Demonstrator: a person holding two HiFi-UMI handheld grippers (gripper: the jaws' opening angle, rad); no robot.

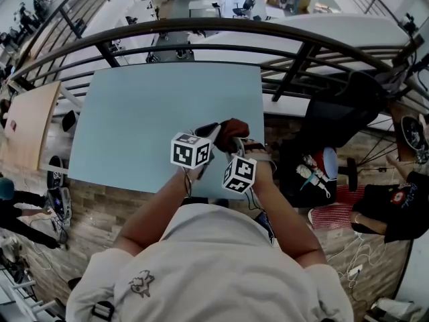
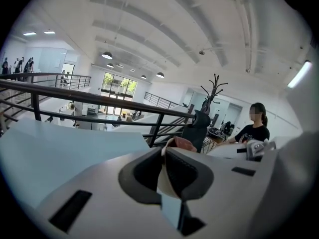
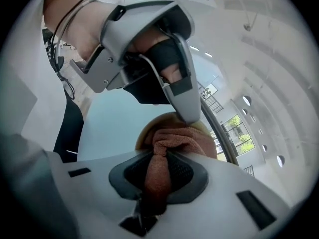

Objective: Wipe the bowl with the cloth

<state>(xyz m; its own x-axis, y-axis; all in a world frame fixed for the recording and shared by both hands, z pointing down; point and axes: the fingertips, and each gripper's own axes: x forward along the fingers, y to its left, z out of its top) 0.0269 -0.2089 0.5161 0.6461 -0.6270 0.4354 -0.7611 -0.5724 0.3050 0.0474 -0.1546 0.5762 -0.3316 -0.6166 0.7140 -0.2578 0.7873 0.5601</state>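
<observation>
Over blue table (image 1: 134, 126), downtilted left hand-held gripper (image 2: 164, 158) pinching bowl (image 2: 164, 182) (right hand-held gripper (image 3: 158, 169): cloth (image 3: 174, 141))

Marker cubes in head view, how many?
2. Left cube on the left gripper, which grips the bowl; right cube beside it on the right gripper, which grips the cloth. None seems hidden.
</observation>
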